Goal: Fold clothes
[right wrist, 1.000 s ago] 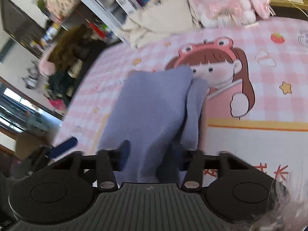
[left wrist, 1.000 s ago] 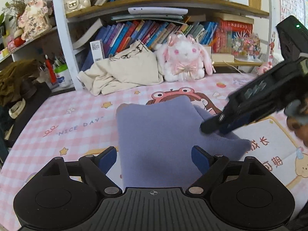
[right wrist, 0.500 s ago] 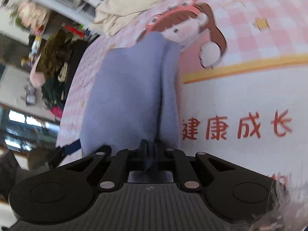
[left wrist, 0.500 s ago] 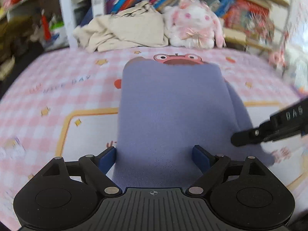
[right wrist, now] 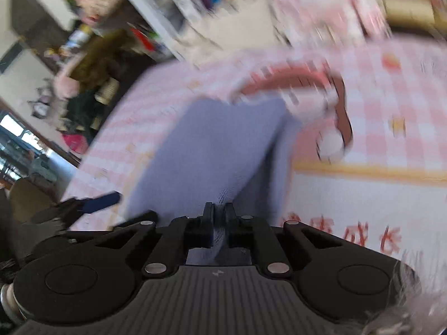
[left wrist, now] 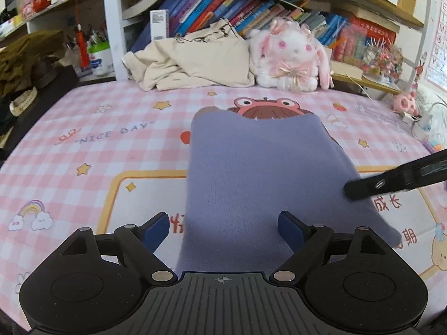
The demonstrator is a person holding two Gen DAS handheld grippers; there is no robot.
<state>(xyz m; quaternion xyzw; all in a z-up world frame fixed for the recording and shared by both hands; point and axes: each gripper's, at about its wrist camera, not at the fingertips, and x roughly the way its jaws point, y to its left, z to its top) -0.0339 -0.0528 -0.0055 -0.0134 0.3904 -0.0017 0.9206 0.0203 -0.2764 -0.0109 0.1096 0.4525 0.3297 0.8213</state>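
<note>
Your right gripper (right wrist: 219,217) pinches the lavender knit garment (left wrist: 259,173) at its 3 o'clock edge on the pink checked mat (left wrist: 92,145); your left gripper (left wrist: 223,227), spread wide, straddles its 6 o'clock hem. Carry the pinched edge across evenly, avoiding bunching.

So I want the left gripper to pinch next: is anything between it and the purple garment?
Nothing visible. The left gripper is open with the purple garment between its fingers; the right gripper pinches the garment's right edge.
</note>
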